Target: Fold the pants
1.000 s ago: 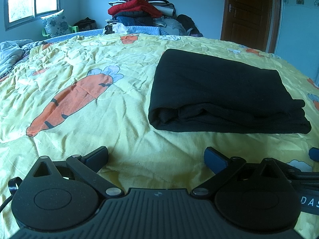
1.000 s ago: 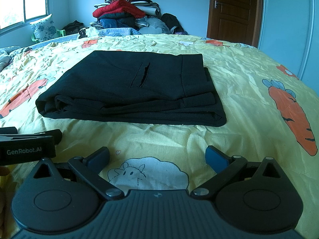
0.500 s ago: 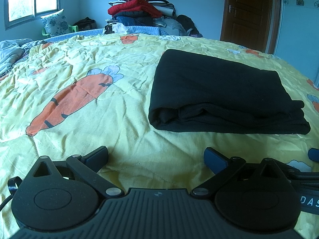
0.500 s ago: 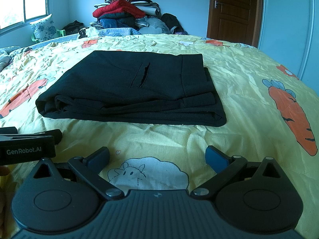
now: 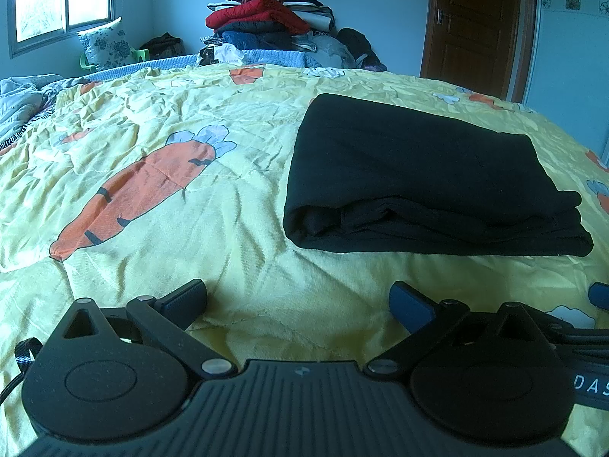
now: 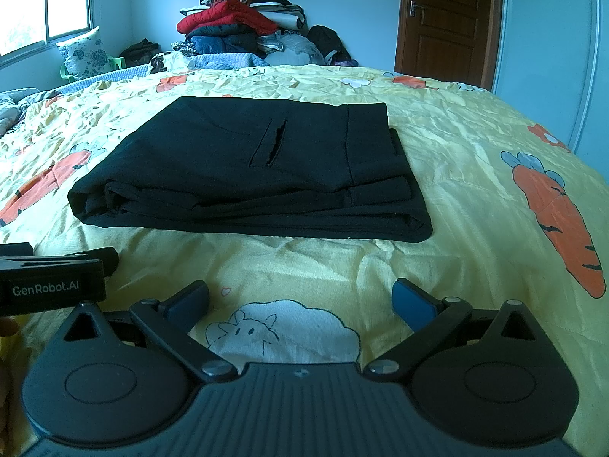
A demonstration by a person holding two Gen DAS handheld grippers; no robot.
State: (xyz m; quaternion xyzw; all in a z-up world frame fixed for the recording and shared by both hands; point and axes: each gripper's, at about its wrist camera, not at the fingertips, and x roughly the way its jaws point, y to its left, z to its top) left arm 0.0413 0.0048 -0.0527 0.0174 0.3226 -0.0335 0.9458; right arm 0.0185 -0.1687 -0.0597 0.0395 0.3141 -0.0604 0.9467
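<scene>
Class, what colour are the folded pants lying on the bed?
The pants are plain black, with no pattern; the right wrist view shows them best.

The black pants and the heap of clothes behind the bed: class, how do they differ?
The black pants are one garment, folded flat into a neat rectangle; the heap of clothes is many garments, stacked high. The pants are all black; the heap mixes red, blue, white and black. Neither is held.
</scene>
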